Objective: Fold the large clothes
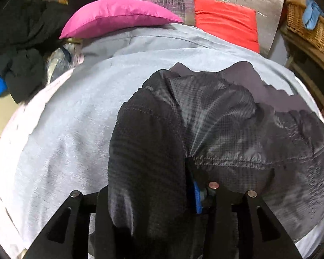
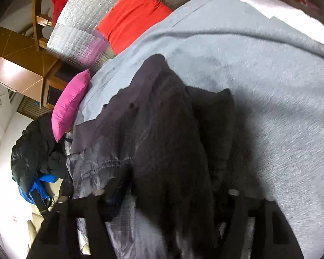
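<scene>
The dark jacket (image 1: 216, 125) lies bunched on the grey blanket (image 1: 64, 129) that covers the bed, w/ its ribbed hem (image 1: 259, 86) toward the far side, near the red cushion (image 1: 226, 21). A pink pillow (image 1: 114, 17) sits at the blanket's far left edge, and a heap of dark clothes (image 1: 21, 49) is beyond that.

The left gripper (image 1: 162, 205) is buried in the fabric. A thick fold drapes over and between its fingers, so it looks clamped on the jacket, though the pads are mostly hidden; only a blue pad (image 1: 197, 198) shows. The right gripper (image 2: 166, 205) is likewise swamped by a dark fold (image 2: 172, 151) hanging across it. It is prob. gripping too, but whether the jaws are closed can't be told from this view.

Judged step: lifting/carrying one part of the jacket over to make a fold.

To do it well:
- Both grippers should travel together at the same height, so the held edge stays taut and doesn't sag in the middle.
- Lift enough that the fabric clears the blanket. The slick shell will slide, but the blanket's nap could drag.
- Lay the fold down along a straight line, matching edge to hem, then let go only once the cloth rests flat.
- Risk: the thick padded bunch slipping from a shallow grip. A deep bite is safer.
</scene>
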